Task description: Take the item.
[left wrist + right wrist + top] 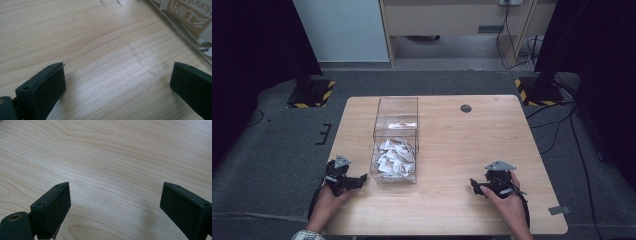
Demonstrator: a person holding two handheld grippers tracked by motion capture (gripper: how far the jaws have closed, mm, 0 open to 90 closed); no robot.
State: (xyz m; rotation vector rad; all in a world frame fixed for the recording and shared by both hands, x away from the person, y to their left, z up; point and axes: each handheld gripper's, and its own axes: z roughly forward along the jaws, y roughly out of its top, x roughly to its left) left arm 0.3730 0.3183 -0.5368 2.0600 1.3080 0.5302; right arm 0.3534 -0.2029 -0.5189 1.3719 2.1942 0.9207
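- The left gripper (pixel 362 178) rests low on the desk (pixel 452 145), just left of the near end of the clear plastic box (pixel 396 142). Its 2 jaws stand wide apart with bare wood between them, holding nothing.
- In the left gripper view, the clear box wall (pixel 190 37) with printed paper behind it lies ahead and toward the right jaw, so the box lies just off the line of the jaws.
- The clear plastic box stands on the left half of the desk, its long axis running away from the person. White paper packets (pixel 394 157) are heaped in its near part.
- The right gripper (pixel 475 186) sits well to the right of the box, near the desk's front edge. Its 2 jaws are also spread wide and empty, over bare wood in the right gripper view.
- Judging from this layout, the left gripper is much the nearer to the box, and a reach into it would go rightward and up over the wall.
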